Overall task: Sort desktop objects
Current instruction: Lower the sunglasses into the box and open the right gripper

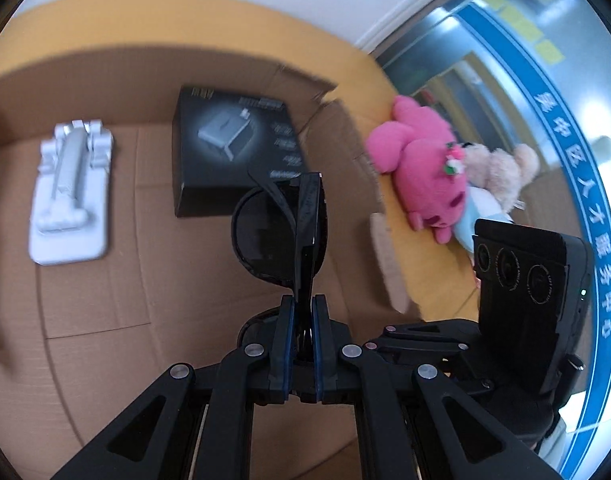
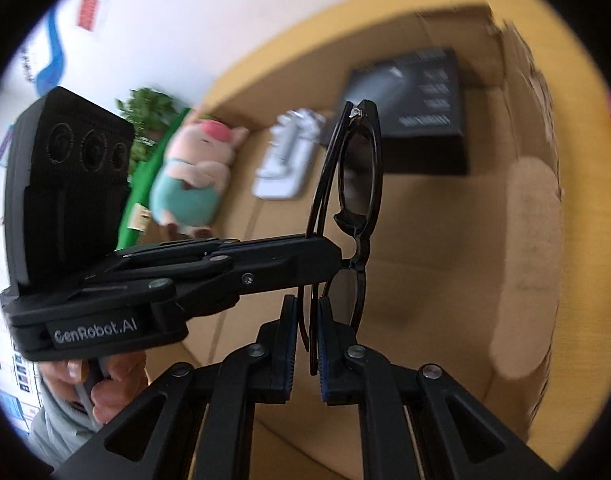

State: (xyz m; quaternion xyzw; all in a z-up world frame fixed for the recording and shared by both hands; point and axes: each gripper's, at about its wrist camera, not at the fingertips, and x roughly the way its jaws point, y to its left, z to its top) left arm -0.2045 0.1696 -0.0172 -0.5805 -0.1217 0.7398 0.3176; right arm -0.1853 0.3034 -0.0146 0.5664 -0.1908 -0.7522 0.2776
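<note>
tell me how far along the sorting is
Done, by the look of it: a black box and a white stand already lie in the cardboard box. In hand: both the left gripper and right gripper are shut on the sunglasses, held over the cardboard box. Left: the plush toys lie outside it.

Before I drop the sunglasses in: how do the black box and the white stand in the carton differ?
The black box is a dark, printed, closed block; the white stand is pale, slimmer, with a folded silver arm on top. The black box sits near the carton's torn corner, the white stand farther along that wall. Both lie flat on its floor.
</note>
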